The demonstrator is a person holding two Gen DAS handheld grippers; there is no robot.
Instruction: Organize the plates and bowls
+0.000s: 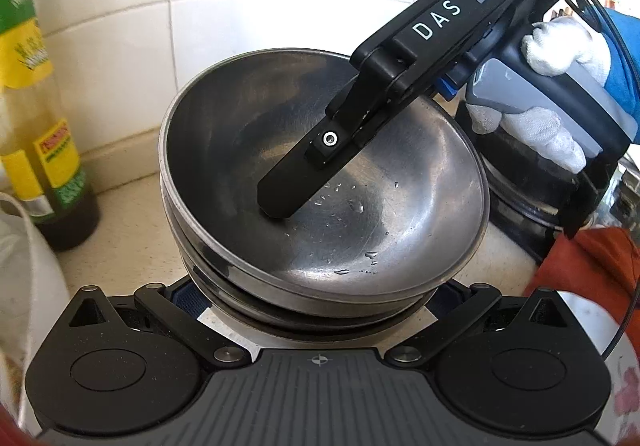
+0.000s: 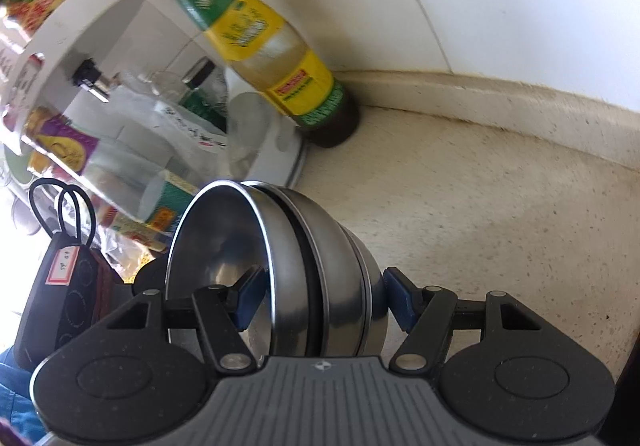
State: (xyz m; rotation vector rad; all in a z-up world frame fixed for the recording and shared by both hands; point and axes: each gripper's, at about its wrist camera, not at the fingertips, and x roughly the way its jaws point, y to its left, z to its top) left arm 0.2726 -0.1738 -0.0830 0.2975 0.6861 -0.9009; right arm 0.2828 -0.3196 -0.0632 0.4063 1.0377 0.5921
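Bowls are already nested: a stack of steel bowls point(image 1: 320, 182) sits on the pale counter point(image 2: 500, 206) near the tiled wall, just beside a green-and-yellow sauce bottle point(image 2: 256, 42), water drops on the top one. The right gripper point(image 2: 320, 298) is clamped across the stack's wall, one finger point(image 1: 300, 174) inside the top bowl and one outside, while the left gripper point(image 1: 316, 298) has its jaws spread at the stack's base, gripping nothing. Stacking looks mostly done to me; no plates show, so they may remain.
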